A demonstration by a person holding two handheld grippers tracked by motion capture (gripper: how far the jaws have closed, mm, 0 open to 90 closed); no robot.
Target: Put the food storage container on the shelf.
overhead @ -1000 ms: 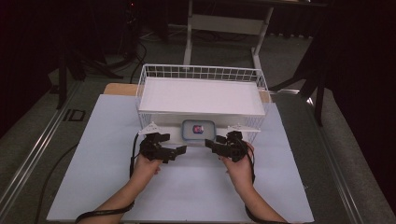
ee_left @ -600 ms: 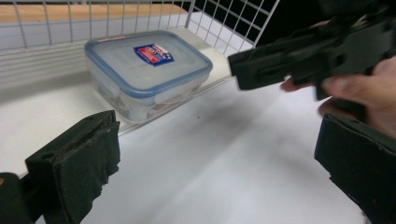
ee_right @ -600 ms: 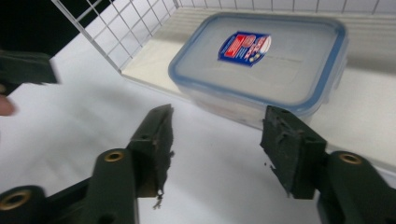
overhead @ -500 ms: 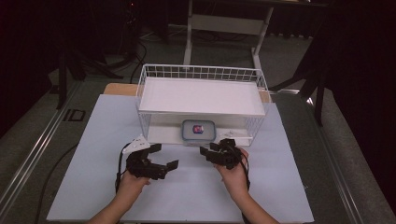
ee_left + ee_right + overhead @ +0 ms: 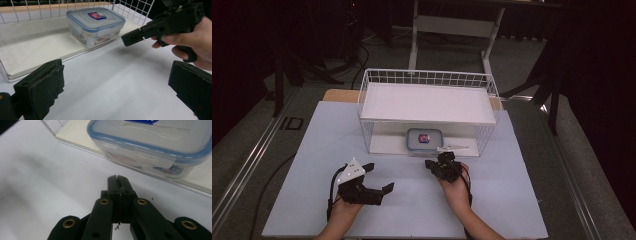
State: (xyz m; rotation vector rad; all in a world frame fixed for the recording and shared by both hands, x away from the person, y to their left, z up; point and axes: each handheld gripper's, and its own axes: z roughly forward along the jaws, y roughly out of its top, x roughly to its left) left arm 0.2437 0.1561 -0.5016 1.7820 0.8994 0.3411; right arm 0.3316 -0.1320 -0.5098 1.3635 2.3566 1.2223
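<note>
A clear food container (image 5: 424, 138) with a blue-rimmed lid sits on the bottom board of a white wire basket (image 5: 427, 77), under its white shelf. My right gripper (image 5: 430, 163) is just in front of the basket and points toward the container (image 5: 155, 142). Its jaws have just been closing and now stand shut (image 5: 117, 180) with nothing between them. My left gripper (image 5: 379, 176) hovers over the white table sheet at the near left. It is open and empty (image 5: 117, 85), and faces the container (image 5: 96, 22) and the right gripper (image 5: 130, 38).
The white sheet (image 5: 512, 200) covers the table around both hands. The basket's wire walls (image 5: 482, 135) flank the open front. Dark stands and cables crowd the floor behind the table, with a metal rail (image 5: 247, 170) along its left.
Both hands have drawn back from the basket toward the near edge, the left one farther and to the left. The right jaws have gone from open to shut.
</note>
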